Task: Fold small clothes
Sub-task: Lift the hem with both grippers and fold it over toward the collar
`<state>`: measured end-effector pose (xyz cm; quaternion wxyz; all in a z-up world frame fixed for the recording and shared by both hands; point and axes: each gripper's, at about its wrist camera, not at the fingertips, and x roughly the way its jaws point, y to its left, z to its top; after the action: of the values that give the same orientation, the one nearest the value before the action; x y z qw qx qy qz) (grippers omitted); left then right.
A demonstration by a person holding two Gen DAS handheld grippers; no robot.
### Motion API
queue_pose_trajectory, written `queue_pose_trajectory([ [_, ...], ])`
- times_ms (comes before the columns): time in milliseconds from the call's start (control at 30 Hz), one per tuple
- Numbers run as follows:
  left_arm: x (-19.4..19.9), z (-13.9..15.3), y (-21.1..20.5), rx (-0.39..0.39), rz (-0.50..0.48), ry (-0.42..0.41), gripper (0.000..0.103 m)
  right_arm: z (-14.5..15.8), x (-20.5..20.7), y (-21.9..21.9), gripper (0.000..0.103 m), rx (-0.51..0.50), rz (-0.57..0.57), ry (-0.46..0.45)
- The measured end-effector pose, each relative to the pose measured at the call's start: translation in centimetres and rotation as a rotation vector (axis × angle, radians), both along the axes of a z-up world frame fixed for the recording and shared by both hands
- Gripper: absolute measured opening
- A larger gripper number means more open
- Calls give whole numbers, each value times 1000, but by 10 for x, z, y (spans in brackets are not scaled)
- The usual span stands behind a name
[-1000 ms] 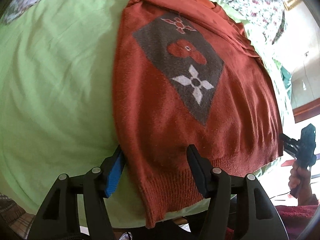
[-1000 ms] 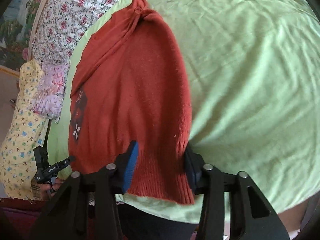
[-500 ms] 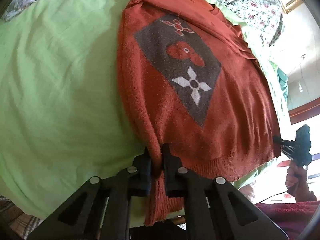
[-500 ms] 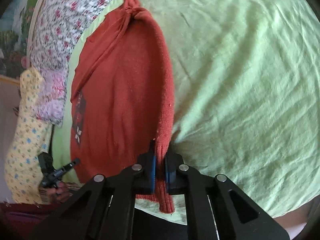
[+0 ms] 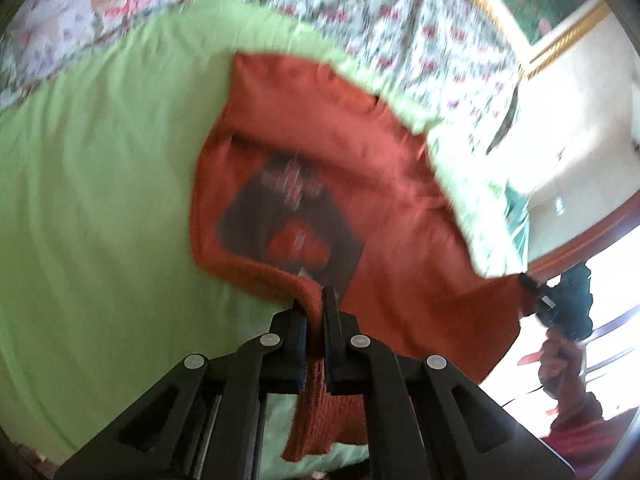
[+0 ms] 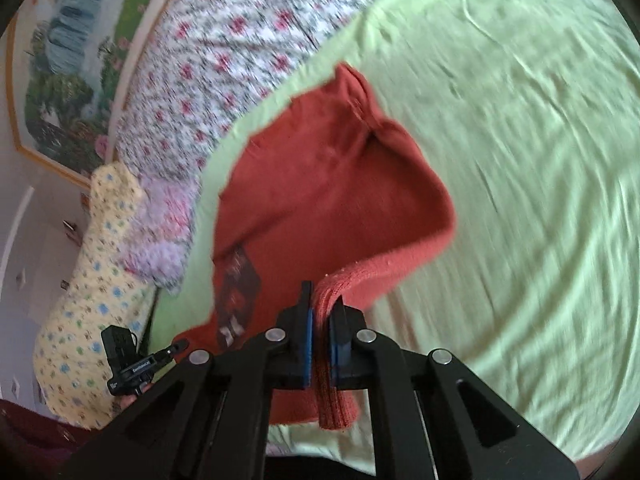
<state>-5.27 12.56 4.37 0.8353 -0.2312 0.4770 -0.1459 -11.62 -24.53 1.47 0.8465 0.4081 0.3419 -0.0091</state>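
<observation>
the rust-red sweater (image 5: 392, 208) lies on the green bed sheet (image 5: 100, 184), its ribbed hem lifted off the bed at both corners so the lower half can likely be carried toward the collar for a fold. the left gripper (image 5: 315, 306) is clamped on one hem corner, the right gripper (image 6: 319, 312) on the other. a floral pillow (image 6: 224, 56) sits beyond the collar.

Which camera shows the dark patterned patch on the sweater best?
The left wrist view: the dark patch faces the camera, broad though blurred, on the orange sweater. The right wrist view shows the patch only as a narrow, foreshortened strip at the sweater's edge.
</observation>
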Motion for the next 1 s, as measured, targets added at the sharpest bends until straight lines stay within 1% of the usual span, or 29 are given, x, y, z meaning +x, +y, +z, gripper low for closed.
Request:
queue_pose_trajectory([
  [67, 20, 16, 3, 2, 17, -45, 3, 12, 15, -5, 7, 0, 3, -32],
  [167, 54, 32, 8, 10, 39, -100, 3, 32, 49, -17, 7, -16, 17, -77],
  [267, 90, 40, 13, 26, 71, -136, 3, 45, 81, -31, 7, -32, 28, -102],
  [400, 140, 37, 21, 47, 123, -141, 3, 54, 133, -57, 7, -53, 17, -108],
  [533, 190, 27, 30, 64, 160, -125, 3, 45, 176, -86, 7, -40, -27, -81],
  [600, 215, 19, 31, 65, 173, -112, 3, 35, 197, -100, 7, -12, -52, -61],
  [667, 240, 8, 32, 63, 183, -90, 3, 24, 213, -112, 7, 9, -71, -40],
  [767, 273, -11, 31, 85, 198, -53, 3, 7, 240, -126, 7, 22, -86, -1],
  [900, 299, -29, 35, 94, 223, -29, 3, -16, 271, -143, 7, 34, -103, 44],
  [1000, 310, -41, 41, 89, 243, -8, 3, -32, 286, -155, 7, 46, -113, 70],
])
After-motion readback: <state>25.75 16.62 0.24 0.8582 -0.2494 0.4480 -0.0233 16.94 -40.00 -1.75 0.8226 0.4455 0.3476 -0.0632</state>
